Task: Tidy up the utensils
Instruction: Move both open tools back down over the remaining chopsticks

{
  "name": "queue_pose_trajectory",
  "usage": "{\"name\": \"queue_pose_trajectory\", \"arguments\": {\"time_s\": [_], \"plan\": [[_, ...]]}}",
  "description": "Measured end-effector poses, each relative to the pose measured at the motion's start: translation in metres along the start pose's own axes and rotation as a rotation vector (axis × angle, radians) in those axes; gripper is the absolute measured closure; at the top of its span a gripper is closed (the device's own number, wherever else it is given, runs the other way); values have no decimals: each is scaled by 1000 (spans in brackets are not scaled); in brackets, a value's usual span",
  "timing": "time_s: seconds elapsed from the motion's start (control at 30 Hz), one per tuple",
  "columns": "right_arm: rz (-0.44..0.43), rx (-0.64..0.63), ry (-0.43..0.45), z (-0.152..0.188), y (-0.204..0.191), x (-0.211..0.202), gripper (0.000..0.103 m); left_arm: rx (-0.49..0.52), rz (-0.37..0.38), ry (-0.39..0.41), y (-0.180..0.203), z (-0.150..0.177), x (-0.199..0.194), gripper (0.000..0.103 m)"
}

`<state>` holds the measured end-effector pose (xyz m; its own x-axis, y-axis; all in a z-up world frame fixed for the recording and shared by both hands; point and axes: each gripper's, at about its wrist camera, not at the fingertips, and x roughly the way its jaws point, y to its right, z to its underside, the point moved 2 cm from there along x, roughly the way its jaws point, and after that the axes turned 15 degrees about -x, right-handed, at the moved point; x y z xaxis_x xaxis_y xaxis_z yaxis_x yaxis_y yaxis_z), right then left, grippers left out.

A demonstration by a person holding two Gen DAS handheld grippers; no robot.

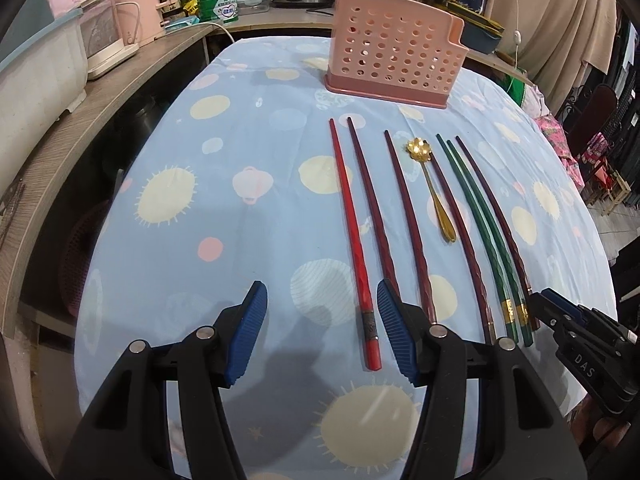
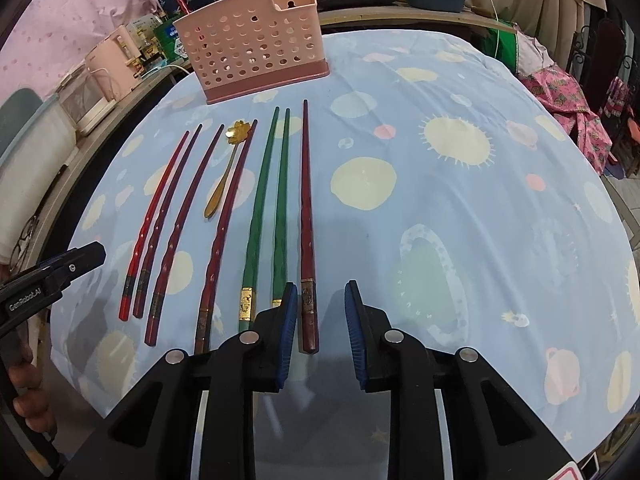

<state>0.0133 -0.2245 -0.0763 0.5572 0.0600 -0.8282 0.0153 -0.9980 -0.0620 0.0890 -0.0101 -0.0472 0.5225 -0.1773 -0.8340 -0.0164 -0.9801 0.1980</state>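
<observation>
My right gripper hangs over the thick end of the dark red chopstick, its jaws apart with nothing pinched; that stick's end lies in the gap, nearer the left pad. My left gripper stands wider, empty, over the cloth just left of the red chopstick. All the chopsticks and the gold spoon lie in a row in front of the pink holder, tips toward it. I'd centre the right jaws on the dark red stick, lower until the pads straddle it, and close gently, keeping clear of the green pair beside it.
</observation>
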Motion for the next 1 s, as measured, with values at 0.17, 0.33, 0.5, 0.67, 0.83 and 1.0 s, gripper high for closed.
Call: {"name": "queue_pose_trajectory", "arguments": {"time_s": [0.17, 0.33, 0.5, 0.67, 0.83, 1.0], "plan": [[11, -4, -5, 1, 1, 1, 89, 8, 3, -14, 2, 5, 3, 49], [17, 8, -6, 3, 3, 1, 94, 6, 10, -24, 2, 8, 4, 49], [23, 11, -4, 4, 4, 0, 95, 10, 18, -31, 3, 10, 4, 49], [22, 12, -4, 4, 4, 0, 95, 12, 13, -57, 4, 14, 11, 49], [22, 13, -4, 5, 4, 0, 95, 4, 5, -89, 1, 18, 18, 60], [22, 13, -4, 4, 4, 0, 95, 6, 15, -98, 0, 20, 18, 68]]}}
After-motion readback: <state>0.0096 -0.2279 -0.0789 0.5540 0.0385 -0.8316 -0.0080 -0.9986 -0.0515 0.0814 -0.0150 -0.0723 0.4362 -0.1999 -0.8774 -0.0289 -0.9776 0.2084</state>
